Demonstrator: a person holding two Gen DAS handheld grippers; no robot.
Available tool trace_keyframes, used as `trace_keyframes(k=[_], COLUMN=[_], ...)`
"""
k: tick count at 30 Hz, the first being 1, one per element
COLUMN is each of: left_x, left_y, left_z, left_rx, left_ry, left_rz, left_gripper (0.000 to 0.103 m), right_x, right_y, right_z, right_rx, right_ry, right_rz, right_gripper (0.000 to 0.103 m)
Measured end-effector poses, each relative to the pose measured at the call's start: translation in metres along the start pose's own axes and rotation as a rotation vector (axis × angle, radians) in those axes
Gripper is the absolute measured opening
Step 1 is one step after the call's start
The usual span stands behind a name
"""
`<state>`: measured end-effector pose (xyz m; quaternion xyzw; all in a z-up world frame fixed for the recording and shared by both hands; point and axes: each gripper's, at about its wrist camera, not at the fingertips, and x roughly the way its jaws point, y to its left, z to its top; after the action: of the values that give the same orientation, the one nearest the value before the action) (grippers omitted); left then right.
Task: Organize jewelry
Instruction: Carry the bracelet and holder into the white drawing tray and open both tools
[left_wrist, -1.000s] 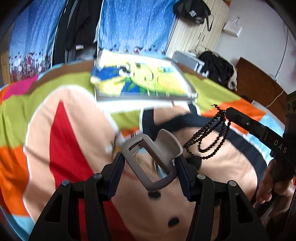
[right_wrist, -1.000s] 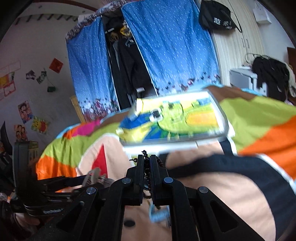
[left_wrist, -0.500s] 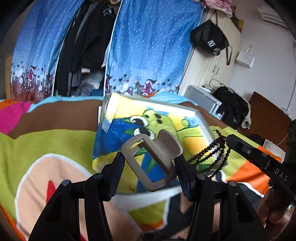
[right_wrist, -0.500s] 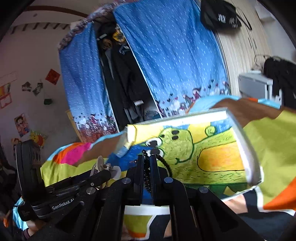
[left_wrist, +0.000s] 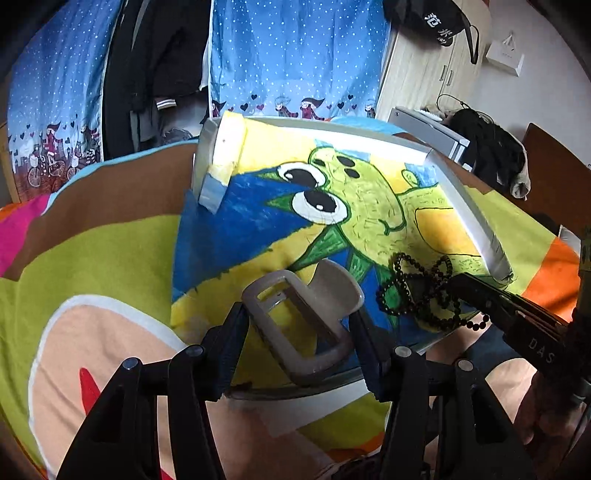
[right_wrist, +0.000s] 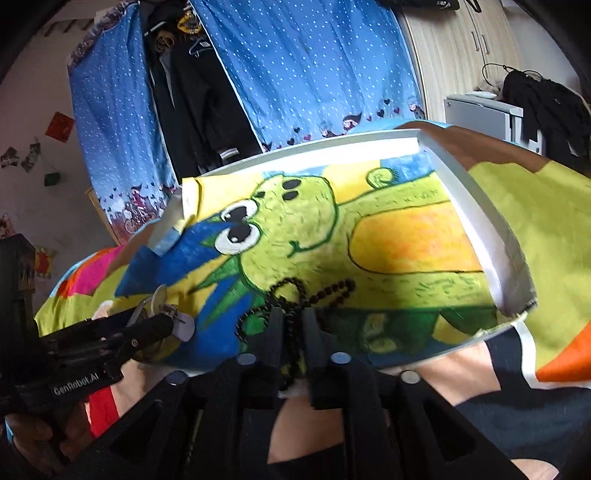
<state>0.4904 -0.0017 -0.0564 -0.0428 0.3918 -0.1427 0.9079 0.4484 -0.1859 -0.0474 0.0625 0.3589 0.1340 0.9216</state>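
A shallow white-rimmed tray (left_wrist: 469, 210) (right_wrist: 476, 218), its floor painted with a green cartoon creature, lies on the bed. My left gripper (left_wrist: 299, 332) is shut on a grey hair claw clip (left_wrist: 303, 325), held just above the tray's near edge. In the right wrist view the left gripper (right_wrist: 173, 325) comes in from the left with the clip (right_wrist: 162, 306). My right gripper (right_wrist: 291, 328) (left_wrist: 456, 282) is shut on a string of black beads (right_wrist: 314, 291) (left_wrist: 417, 291). The bead loops spread over the painted floor at the tray's near side.
The tray rests on a bright patchwork bedspread (left_wrist: 92, 258). Behind it hang blue dotted curtains (left_wrist: 295, 55) and dark clothes (left_wrist: 155, 66). A wooden wardrobe (left_wrist: 436, 74), a white cabinet (right_wrist: 484, 114) and a heap of black clothing (left_wrist: 491, 147) stand at right.
Both grippers have come closer to the tray and lower over its near side. The beads, hanging free before, now lie spread on the painted floor. The clip stays gripped.
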Motion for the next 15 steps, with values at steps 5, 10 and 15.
trace_keyframes(k=[5,10,15], left_x=[-0.010,-0.036,-0.082], left_y=[0.001,-0.004,-0.013], left_z=[0.002,-0.002,-0.010], left_rx=[-0.053,-0.066,-0.083], left_ry=[-0.013,-0.047,-0.144], left_rz=[-0.043,0.011,0.051], left_gripper=[0.071,0.076,0.087], right_x=[-0.020,-0.063,-0.118], right_y=[-0.008,-0.012,-0.002], right_z=[-0.001,-0.002,-0.010], right_rx=[0.010,0.023,-0.001], right_ry=[-0.027,-0.092,-0.200], right_rz=[-0.045,-0.069,-0.063], right_gripper=[0.052,0.071,0.090])
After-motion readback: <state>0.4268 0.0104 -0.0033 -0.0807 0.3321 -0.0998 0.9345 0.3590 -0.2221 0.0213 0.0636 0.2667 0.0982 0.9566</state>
